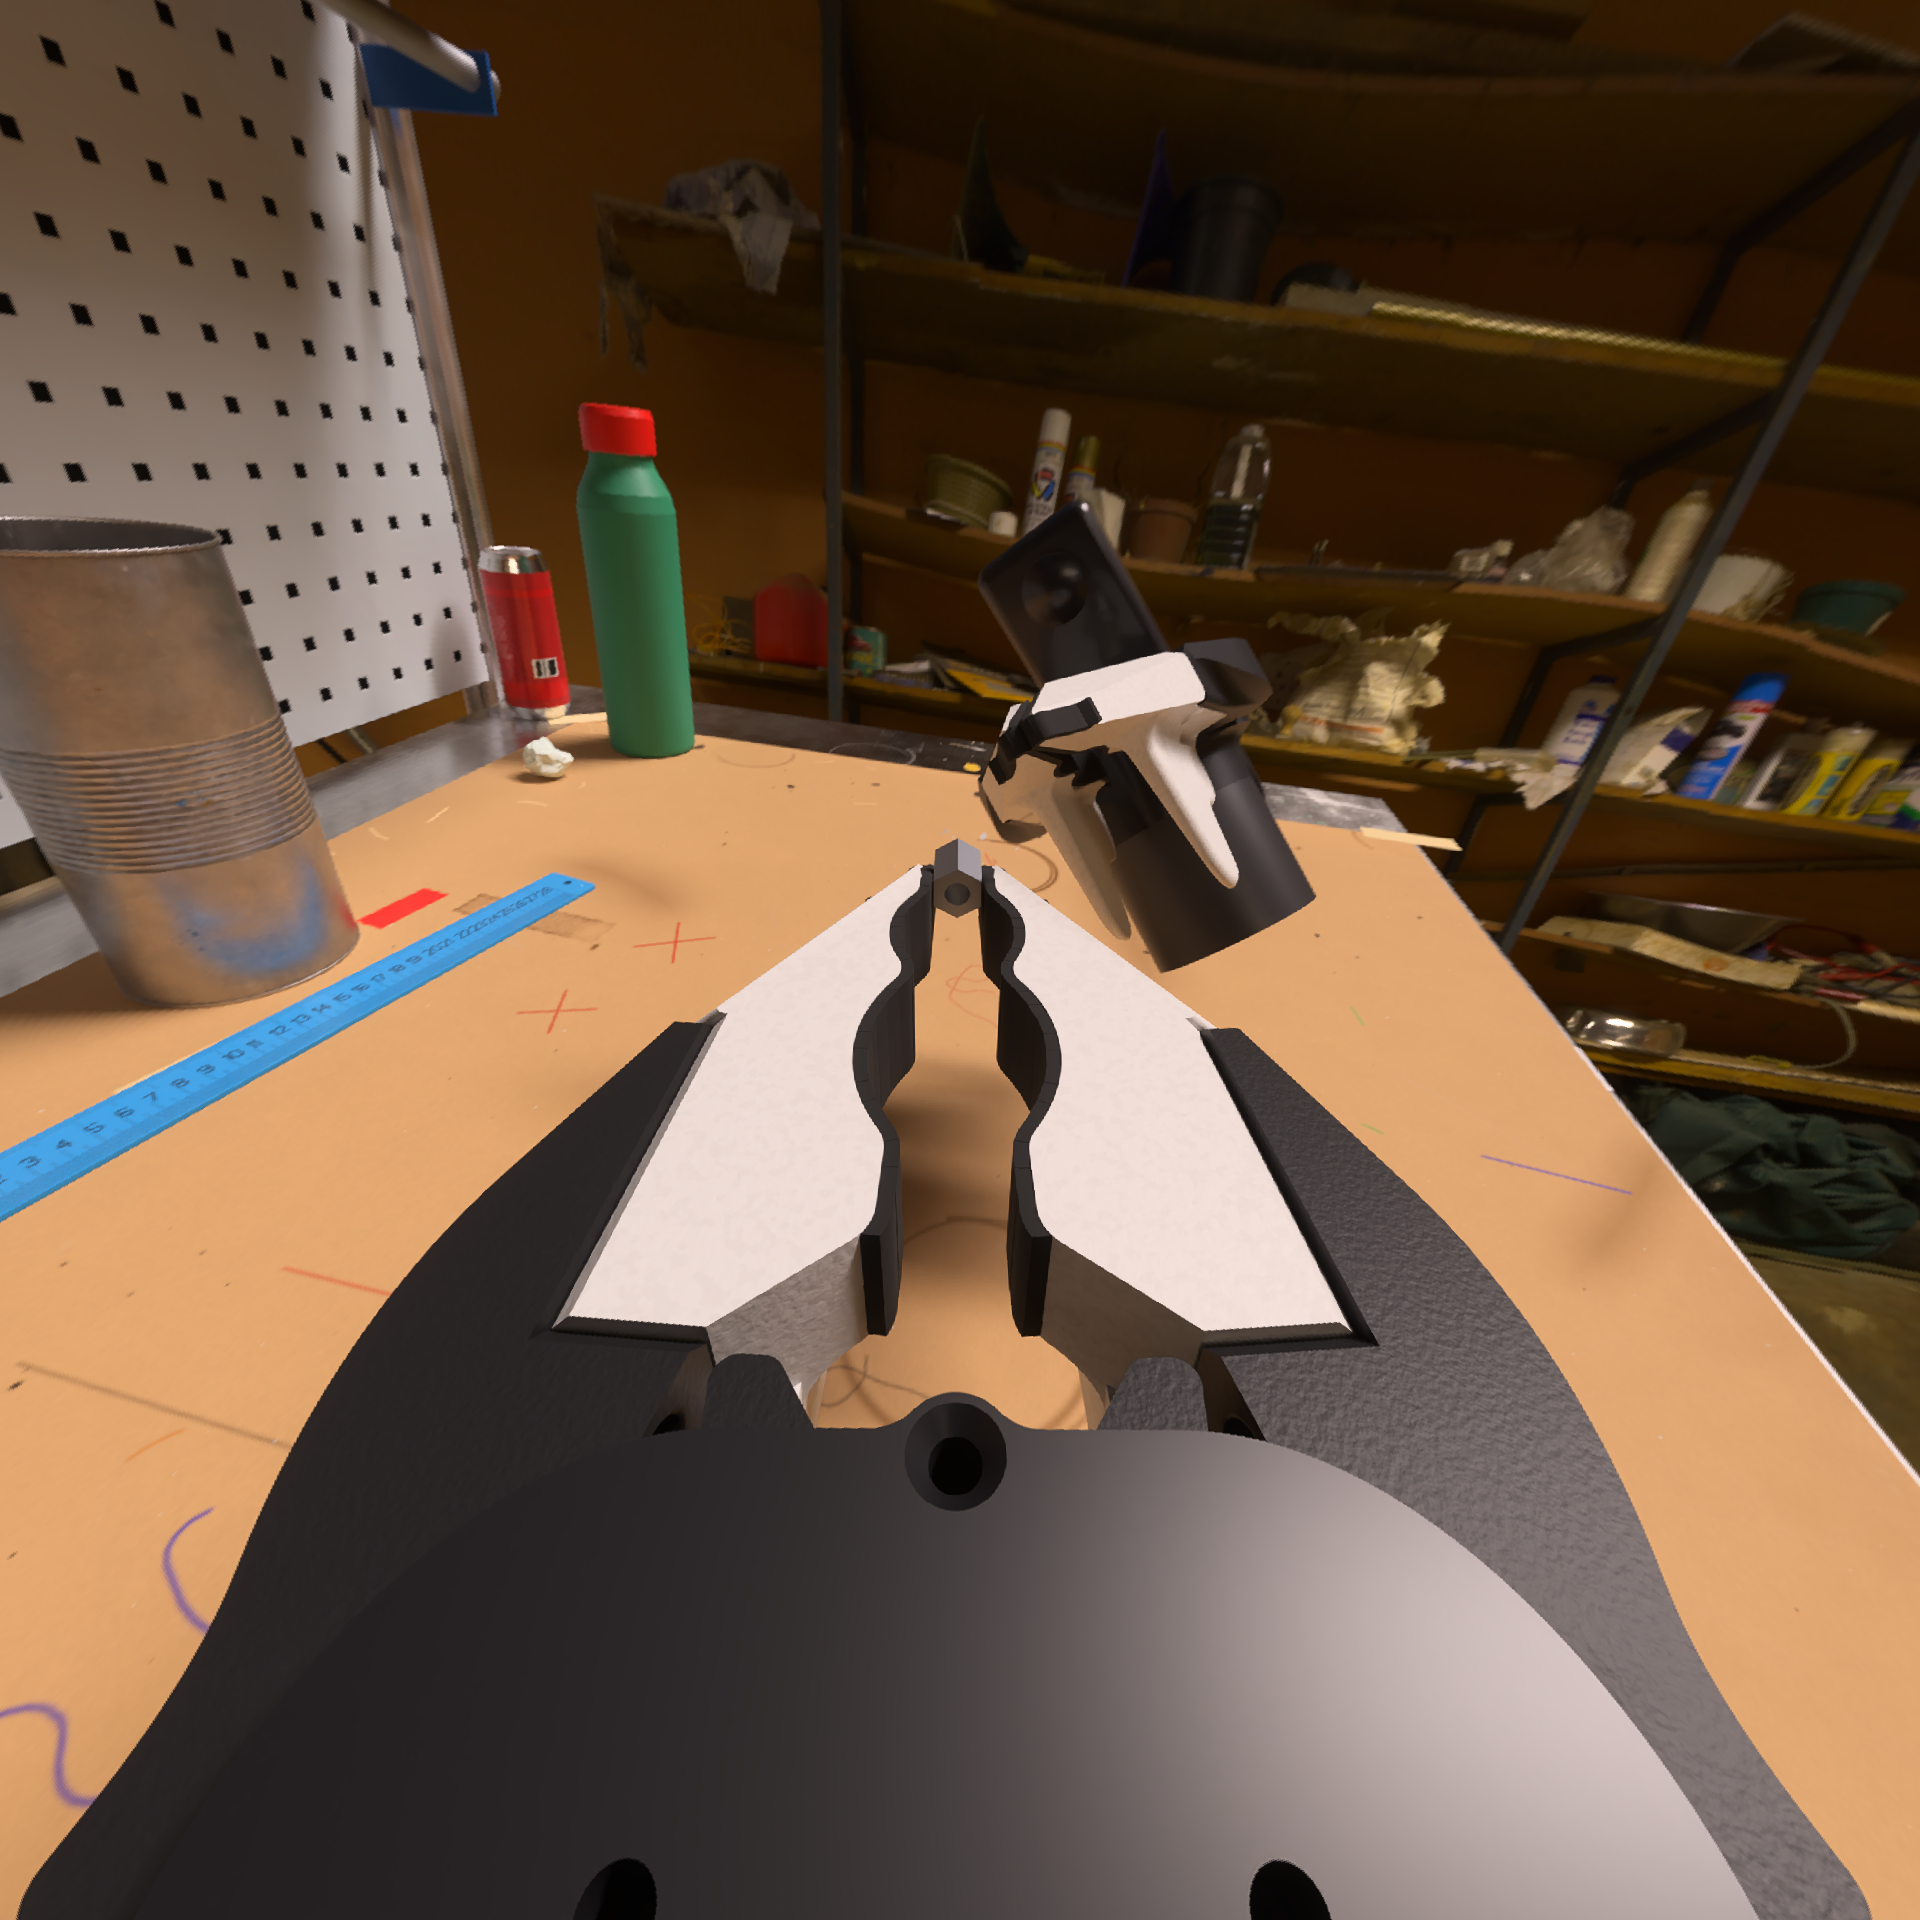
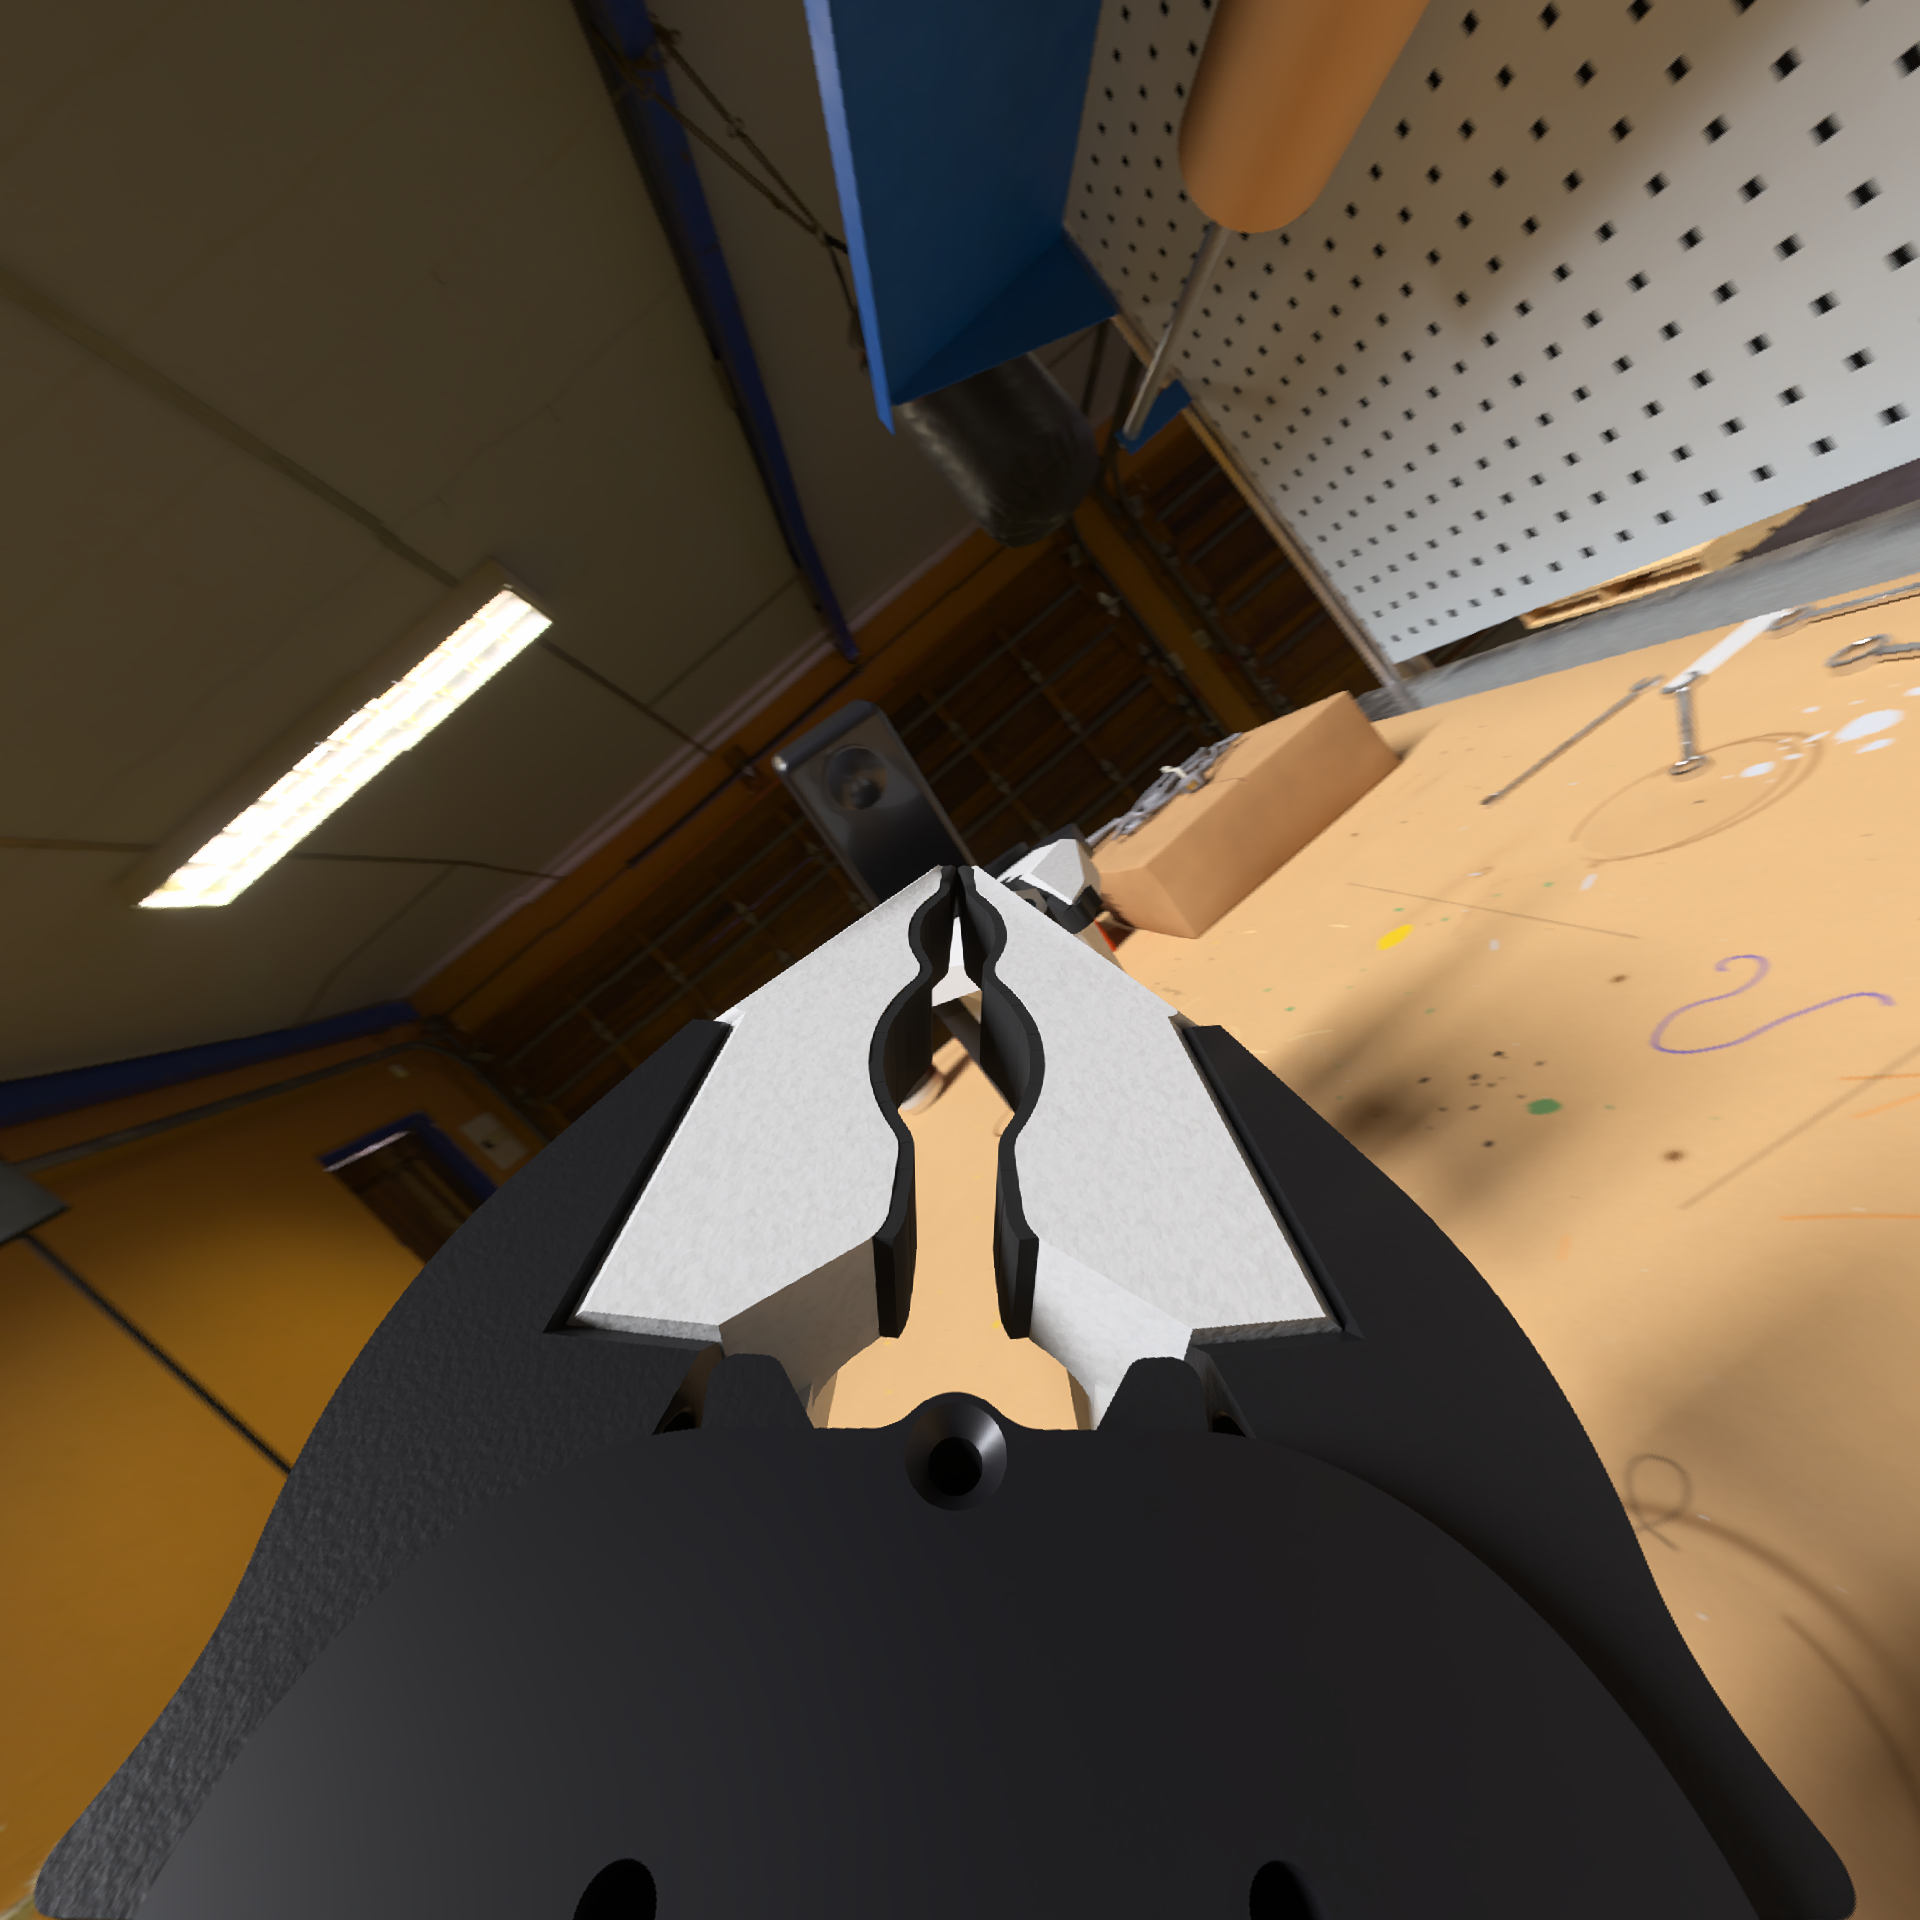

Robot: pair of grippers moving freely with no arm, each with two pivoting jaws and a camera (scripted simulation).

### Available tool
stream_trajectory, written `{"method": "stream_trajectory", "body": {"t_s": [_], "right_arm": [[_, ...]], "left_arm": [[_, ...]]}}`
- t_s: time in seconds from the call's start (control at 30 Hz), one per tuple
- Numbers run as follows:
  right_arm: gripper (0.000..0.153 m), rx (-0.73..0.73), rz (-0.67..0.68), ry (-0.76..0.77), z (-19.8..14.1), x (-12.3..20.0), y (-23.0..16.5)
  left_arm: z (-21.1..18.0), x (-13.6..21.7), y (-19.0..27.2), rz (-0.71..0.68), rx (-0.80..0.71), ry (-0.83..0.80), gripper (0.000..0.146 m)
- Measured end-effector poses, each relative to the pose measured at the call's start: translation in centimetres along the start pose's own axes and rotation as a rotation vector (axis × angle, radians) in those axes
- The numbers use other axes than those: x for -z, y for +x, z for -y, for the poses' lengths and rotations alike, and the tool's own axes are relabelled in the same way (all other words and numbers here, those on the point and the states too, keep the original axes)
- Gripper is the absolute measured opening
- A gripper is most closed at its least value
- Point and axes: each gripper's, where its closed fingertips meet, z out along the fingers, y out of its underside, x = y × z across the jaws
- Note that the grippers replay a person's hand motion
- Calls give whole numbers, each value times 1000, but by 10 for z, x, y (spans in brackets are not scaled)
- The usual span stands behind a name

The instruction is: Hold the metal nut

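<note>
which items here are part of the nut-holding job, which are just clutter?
Job:
- metal nut, pinched at the fingertips of the left gripper
- right gripper, shut, empty

Clutter:
- blue ruler
- green bottle
- red can
- metal cup
- cardboard box

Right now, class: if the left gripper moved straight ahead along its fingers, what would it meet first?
Probably the right gripper, tilted just beyond the metal nut pinched in the left gripper; depth is uncertain, so it might pass beside it.

Left of the black-and-white left tongs (image 1: 957, 883) lie a blue ruler (image 1: 281, 1034) and red tape patch (image 1: 401, 906) on the tan surface (image 1: 1351, 1091); beyond stand a red-capped green bottle (image 1: 634, 592), red can (image 1: 525, 632) and white black-dotted pegboard (image 1: 208, 312).
</note>
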Motion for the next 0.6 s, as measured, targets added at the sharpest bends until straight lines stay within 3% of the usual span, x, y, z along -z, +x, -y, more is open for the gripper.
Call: {"method": "stream_trajectory", "body": {"t_s": [0.17, 0.27, 0.43, 0.6], "right_arm": [[0, 189, -149, -39, 2, 0, 8], [9, 430, -275, -93, 3, 4, 14], [10, 871, -489, -151, 13, 9, 15], [12, 1197, -583, -252, 9, 6, 11]], "left_arm": [[-4, -1, -5, 18, 26, -13, 8], [-6, -1, -8, 27, 57, -11, 8], [-4, -1, -8, 31, 74, -8, 8], [-2, 0, -8, 33, 74, -9, 8]]}}
